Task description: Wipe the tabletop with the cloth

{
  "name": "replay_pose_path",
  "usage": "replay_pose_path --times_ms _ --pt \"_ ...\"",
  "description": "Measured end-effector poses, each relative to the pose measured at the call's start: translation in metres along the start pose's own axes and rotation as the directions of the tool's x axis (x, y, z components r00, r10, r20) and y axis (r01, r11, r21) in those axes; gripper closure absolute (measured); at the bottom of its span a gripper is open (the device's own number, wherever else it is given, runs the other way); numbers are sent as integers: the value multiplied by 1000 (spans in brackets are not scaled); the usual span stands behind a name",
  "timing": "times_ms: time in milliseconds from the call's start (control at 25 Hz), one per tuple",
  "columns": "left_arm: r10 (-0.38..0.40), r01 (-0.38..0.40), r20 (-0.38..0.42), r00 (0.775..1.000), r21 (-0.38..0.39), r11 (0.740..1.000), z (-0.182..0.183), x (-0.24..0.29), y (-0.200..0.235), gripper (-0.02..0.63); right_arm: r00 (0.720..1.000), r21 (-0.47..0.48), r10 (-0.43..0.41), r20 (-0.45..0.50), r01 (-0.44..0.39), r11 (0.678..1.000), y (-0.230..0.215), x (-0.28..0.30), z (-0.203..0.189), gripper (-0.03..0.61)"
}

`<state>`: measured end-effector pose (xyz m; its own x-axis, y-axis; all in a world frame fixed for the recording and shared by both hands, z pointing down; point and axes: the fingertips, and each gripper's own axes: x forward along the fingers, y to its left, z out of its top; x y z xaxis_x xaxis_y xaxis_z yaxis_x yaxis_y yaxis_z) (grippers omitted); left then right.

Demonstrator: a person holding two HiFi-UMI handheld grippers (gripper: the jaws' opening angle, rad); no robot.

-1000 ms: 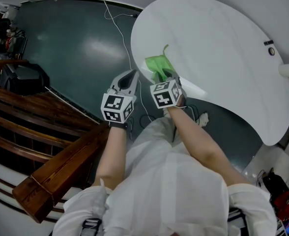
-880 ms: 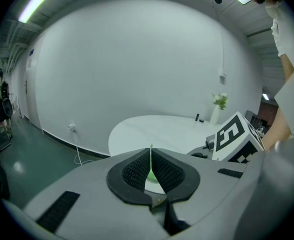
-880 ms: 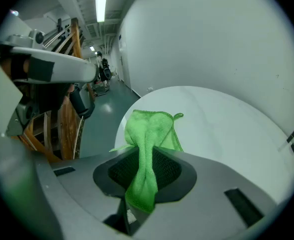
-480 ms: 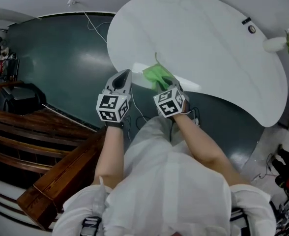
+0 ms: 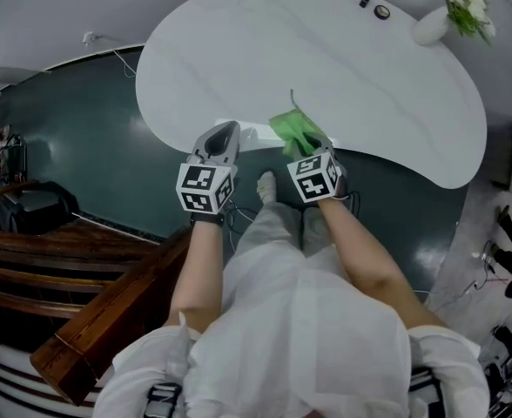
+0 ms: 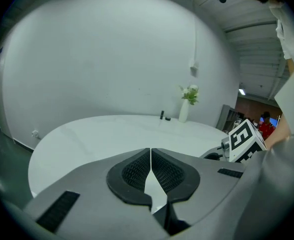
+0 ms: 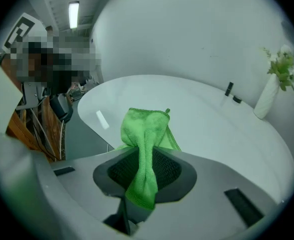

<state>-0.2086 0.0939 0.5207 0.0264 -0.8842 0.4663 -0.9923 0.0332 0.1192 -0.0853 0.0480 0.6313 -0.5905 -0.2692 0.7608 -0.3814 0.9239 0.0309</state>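
A green cloth is pinched between the jaws of my right gripper, which is shut on it; its free end fans out ahead over the near edge of the white tabletop. In the head view the cloth lies at the table's near edge just beyond the right gripper. My left gripper hovers at the table's near rim to the left of the cloth, jaws together and holding nothing. In the left gripper view its pads meet, with the tabletop beyond.
A white vase with flowers stands at the table's far right, beside small dark items. Dark green floor with a white cable lies left of the table. Wooden benches sit at lower left.
The table has slid left and nearer in the head view, bringing the vase into sight. Both grippers keep their places at the near edge; the cloth stays held.
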Motion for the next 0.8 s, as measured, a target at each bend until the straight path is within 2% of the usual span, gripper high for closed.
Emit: replay_pose_path --times_ms 360,640,800 --pt "-79 79 -7 997 54 995 15 50 -106 594 993 106 -119 -22 121 987 -115 -60 -82 509" --pt "-135 136 -14 991 94 986 26 76 -174 594 977 167 -207 -56 214 962 -190 -109 -147 508" --pt "-155 156 -13 988 119 981 34 85 -201 594 960 210 -266 -83 278 937 -230 -136 -185 509"
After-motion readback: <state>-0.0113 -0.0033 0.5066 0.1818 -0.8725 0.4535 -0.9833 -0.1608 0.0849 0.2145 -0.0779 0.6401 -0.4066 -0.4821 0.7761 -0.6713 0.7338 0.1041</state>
